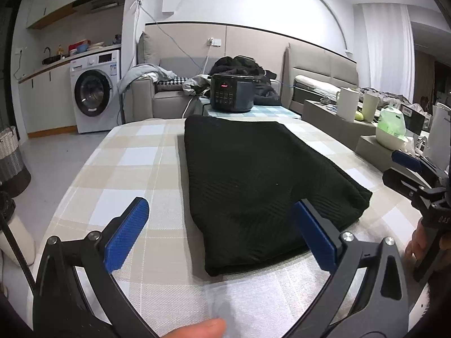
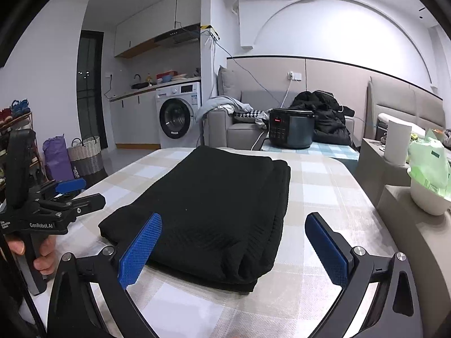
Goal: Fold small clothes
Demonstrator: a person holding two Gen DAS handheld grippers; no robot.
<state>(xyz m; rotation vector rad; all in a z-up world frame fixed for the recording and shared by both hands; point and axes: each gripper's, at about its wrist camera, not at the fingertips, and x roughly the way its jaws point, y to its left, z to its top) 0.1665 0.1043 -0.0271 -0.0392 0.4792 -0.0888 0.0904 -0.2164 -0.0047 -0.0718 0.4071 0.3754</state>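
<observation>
— Nearest the left wrist lens, what shows?

— One fingertip (image 1: pixel 203 328) at the bottom edge, right behind the left gripper (image 1: pixel 218 235). Its jaws stand wide apart, holding nothing, low over the checked surface (image 1: pixel 126 163). Two blue pads (image 1: pixel 126 236), one on each jaw.

— And the garment?

— One black folded garment (image 1: pixel 253 186) lies flat on the surface ahead of the jaws. Its near end reaches in between them; the right-hand pad overlaps its near edge in the view, though I cannot tell whether it touches.

— The other tool?

— The right gripper (image 2: pixel 234 249) is posed much the same: jaws wide, empty, low over the surface, pointing along the cloth. The garment's near corner sits between the jaws, closer to the left-hand pad (image 2: pixel 139 249). In this view the cloth shows stacked layers at its right edge.

— Can each see the other?

— Yes. From the right wrist, the left gripper sits off to the left of the jaws, gripped by a hand (image 2: pixel 42 256) around its handle. From the left wrist, the right gripper appears at the far right, fingers (image 1: pixel 417 242) partly visible on it.

— Anything beyond the jaws?

— One dark cooker (image 2: pixel 291 128) past the far end of the surface, one washing machine (image 2: pixel 179 114) further back left, two white cups (image 1: pixel 358 102) off to the right.
</observation>
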